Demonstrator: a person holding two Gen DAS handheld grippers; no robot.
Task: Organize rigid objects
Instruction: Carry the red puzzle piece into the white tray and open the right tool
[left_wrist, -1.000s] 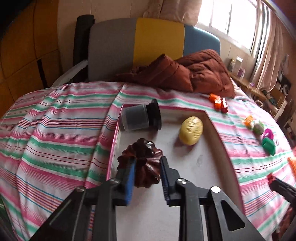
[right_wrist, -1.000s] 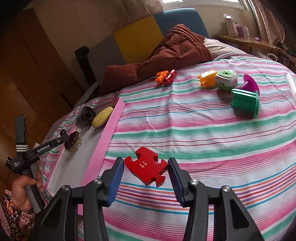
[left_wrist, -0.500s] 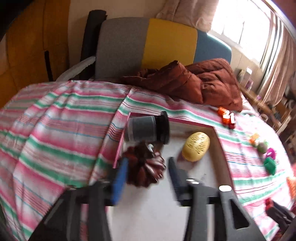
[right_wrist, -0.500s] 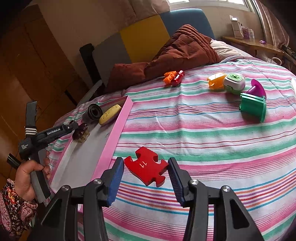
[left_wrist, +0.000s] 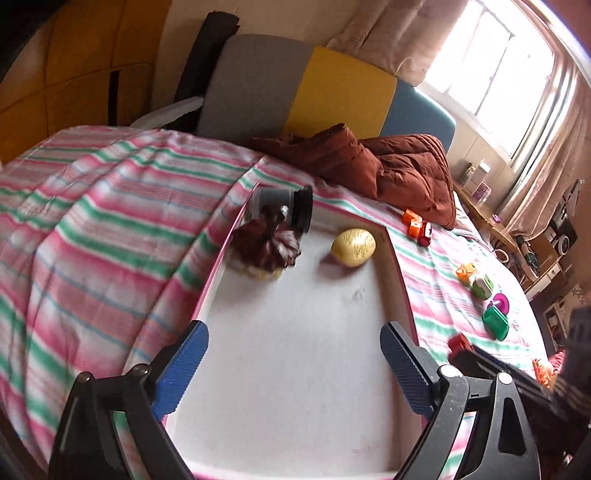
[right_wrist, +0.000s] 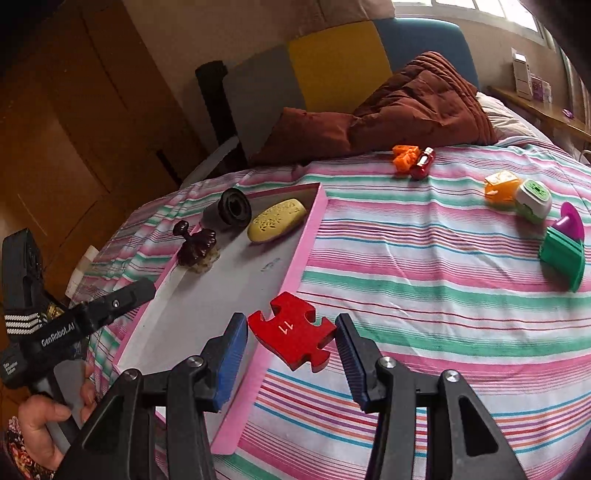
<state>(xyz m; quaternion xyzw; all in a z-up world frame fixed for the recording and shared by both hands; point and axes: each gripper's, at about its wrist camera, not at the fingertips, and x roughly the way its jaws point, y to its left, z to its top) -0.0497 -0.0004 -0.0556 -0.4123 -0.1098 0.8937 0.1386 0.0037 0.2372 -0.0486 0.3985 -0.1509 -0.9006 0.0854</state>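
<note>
A pink-rimmed white tray (left_wrist: 400, 288) (right_wrist: 306, 240) lies on the striped bed. In it are a dark brown flower-shaped stamp (left_wrist: 264, 245) (right_wrist: 194, 245), a grey and black cylinder (left_wrist: 282, 208) (right_wrist: 229, 210) and a yellow oval (left_wrist: 353, 242) (right_wrist: 277, 225). My left gripper (left_wrist: 293, 363) is open and empty above the tray's near half; it also shows in the right wrist view (right_wrist: 122, 299). My right gripper (right_wrist: 291, 339) is shut on a red puzzle piece (right_wrist: 293, 341) marked 11, held over the tray's right rim.
On the bedspread right of the tray lie an orange and red toy pair (right_wrist: 412, 160), an orange piece (right_wrist: 500, 186), a green-white piece (right_wrist: 533, 199) and a green and magenta piece (right_wrist: 565, 247). A brown quilt (right_wrist: 406, 114) and a headboard are behind.
My left gripper let go of the brown stamp, opened wide and pulled back; the stamp now stands by the cylinder. My right gripper carried the red piece left to the tray's rim.
</note>
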